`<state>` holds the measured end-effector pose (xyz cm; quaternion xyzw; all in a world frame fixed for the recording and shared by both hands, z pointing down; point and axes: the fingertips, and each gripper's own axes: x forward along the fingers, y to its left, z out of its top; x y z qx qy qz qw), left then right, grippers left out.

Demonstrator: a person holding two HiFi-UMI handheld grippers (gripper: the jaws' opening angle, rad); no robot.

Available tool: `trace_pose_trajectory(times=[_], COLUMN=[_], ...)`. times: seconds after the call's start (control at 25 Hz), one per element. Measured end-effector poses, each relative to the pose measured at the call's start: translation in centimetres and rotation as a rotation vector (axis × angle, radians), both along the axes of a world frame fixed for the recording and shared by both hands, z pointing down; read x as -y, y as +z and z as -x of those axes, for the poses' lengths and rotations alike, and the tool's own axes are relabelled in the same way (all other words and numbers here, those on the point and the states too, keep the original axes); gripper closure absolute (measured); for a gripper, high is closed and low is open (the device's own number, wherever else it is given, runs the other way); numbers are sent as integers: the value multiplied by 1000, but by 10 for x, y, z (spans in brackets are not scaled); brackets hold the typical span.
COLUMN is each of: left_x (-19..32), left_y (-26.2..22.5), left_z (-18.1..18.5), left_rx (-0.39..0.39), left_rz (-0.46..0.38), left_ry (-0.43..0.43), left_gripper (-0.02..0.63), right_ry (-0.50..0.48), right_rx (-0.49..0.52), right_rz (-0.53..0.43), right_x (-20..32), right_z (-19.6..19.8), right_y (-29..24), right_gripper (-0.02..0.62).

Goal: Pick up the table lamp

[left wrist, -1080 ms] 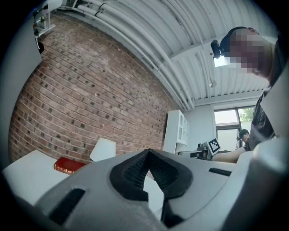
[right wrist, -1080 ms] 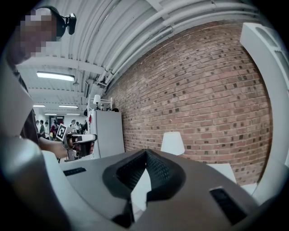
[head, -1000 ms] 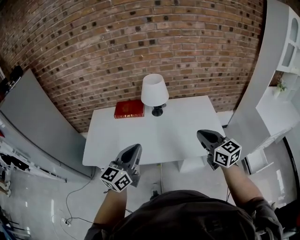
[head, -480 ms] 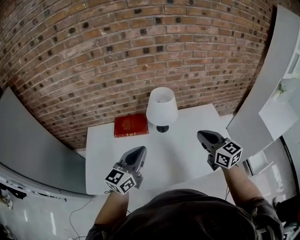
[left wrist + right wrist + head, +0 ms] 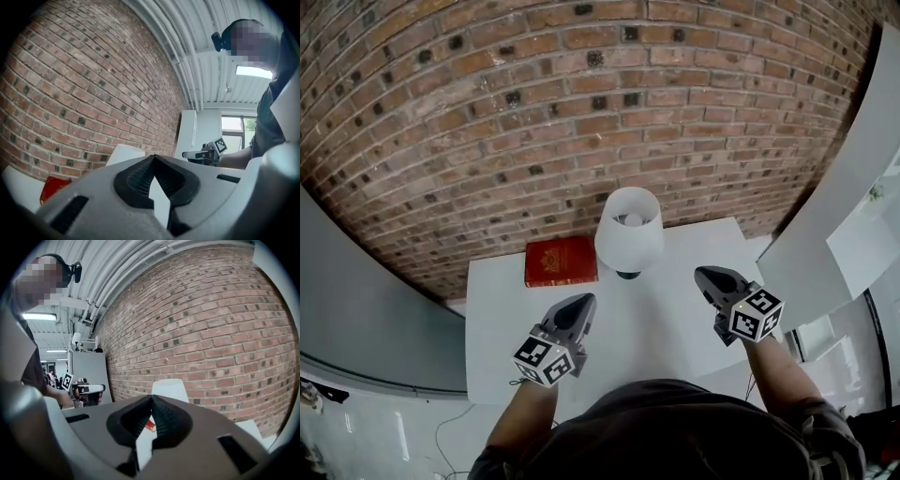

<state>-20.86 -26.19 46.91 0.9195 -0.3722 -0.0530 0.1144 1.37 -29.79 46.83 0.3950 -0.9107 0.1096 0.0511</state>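
Clenched shut and empty over the table [image 5: 675, 323]: left gripper [image 5: 581, 300], right gripper [image 5: 701, 274] — table lamp [image 5: 629, 239] ahead between them, near the far edge, beside red book [image 5: 561, 261].

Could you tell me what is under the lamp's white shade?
Part of a dark base shows below the shade, on the white table. The shade covers the stem and the rest.
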Motion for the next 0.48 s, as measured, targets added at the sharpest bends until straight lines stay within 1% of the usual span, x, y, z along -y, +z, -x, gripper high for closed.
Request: trace_pose_trajectory(times=[0.12,0.24,0.32,0.48], left_x=[18,42,54,56], left_y=[11,20,24,29], left_z=[-14,-35,-50,-75], left_rx=[21,27,11,-4], left_rz=[24,49,68,78], left_ry=[-29,-76,-128,-243], left_gripper=[617,617,617,617], right_ry=[-31,-71,-109,-219], right_rx=[17,24,24,18], right_rz=[18,22,22,16], right_x=[23,50,67,83], right_z=[-13,-35,-50,-66], right_y=[9,17,23,34], right_gripper=[601,601,601,601])
